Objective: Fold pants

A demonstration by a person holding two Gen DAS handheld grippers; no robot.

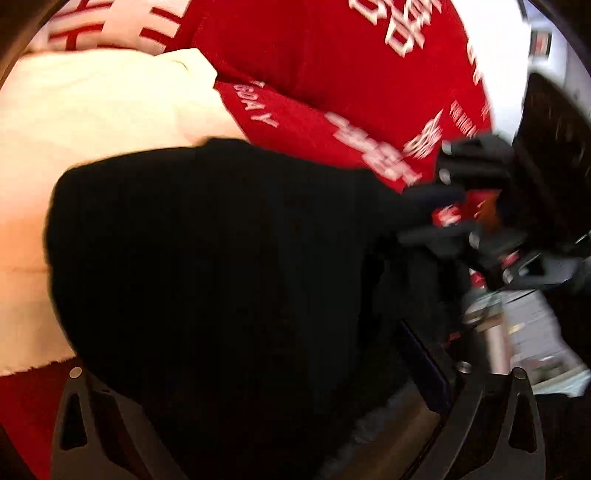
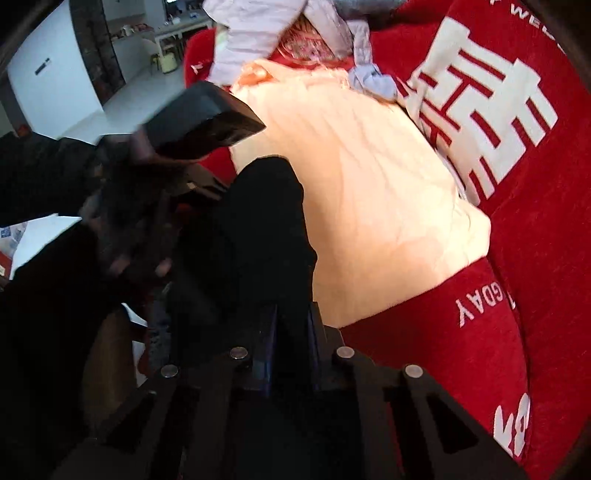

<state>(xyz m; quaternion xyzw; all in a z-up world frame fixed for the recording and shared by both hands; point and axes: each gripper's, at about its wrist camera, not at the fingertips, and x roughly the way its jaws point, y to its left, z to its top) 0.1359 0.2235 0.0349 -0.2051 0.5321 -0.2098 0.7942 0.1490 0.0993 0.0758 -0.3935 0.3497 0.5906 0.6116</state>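
Black pants (image 1: 221,277) fill the middle of the left wrist view and drape over my left gripper (image 1: 258,413), whose finger mounts stand wide apart; the fingertips are hidden under the cloth. My right gripper (image 2: 291,332) is shut on a fold of the black pants (image 2: 258,229), which hang lifted above a cream garment (image 2: 369,192). The right gripper also shows in the left wrist view (image 1: 443,218), blurred, pinching the pants' far end. The left gripper shows in the right wrist view (image 2: 199,122) as a dark blurred block.
A red cloth with white lettering (image 2: 535,258) covers the surface, seen also in the left wrist view (image 1: 332,74). The cream garment (image 1: 92,129) lies on it. A pale lilac garment (image 2: 258,33) lies at the far end. A white floor and furniture (image 2: 129,96) lie beyond.
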